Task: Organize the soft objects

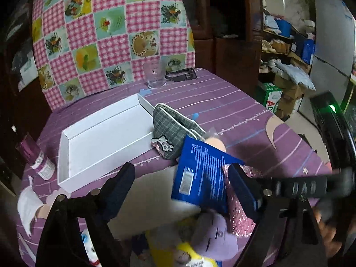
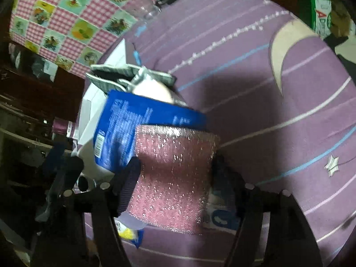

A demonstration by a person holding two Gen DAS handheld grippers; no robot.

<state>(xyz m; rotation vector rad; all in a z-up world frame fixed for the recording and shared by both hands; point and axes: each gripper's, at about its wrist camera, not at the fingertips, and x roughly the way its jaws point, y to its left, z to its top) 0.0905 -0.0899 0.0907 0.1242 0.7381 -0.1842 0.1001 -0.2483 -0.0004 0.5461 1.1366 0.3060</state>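
Note:
A pink glittery sponge [image 2: 175, 173] sits between the fingers of my right gripper [image 2: 176, 162]; its sides meet the pads but it looks unsqueezed, and it rests on a blue packet [image 2: 120, 133]. My left gripper [image 1: 181, 166] stands open over the same blue packet [image 1: 200, 173] and a white block [image 1: 151, 200], pressing nothing. The sponge [image 1: 239, 209] shows just behind its right finger. A grey plaid pouch [image 1: 175, 131] and a peach round puff [image 1: 217, 143] lie beside an empty white tray [image 1: 66, 155]. A lilac plush toy [image 1: 213, 229] lies near the front edge.
A clear glass [image 1: 155, 75] and a black clip [image 1: 182, 74] stand at the table's far side, before a pink checked cloth [image 1: 111, 33]. A purple bottle [image 1: 37, 160] lies left of the tray. Purple tablecloth [image 2: 278, 111] spreads to the right.

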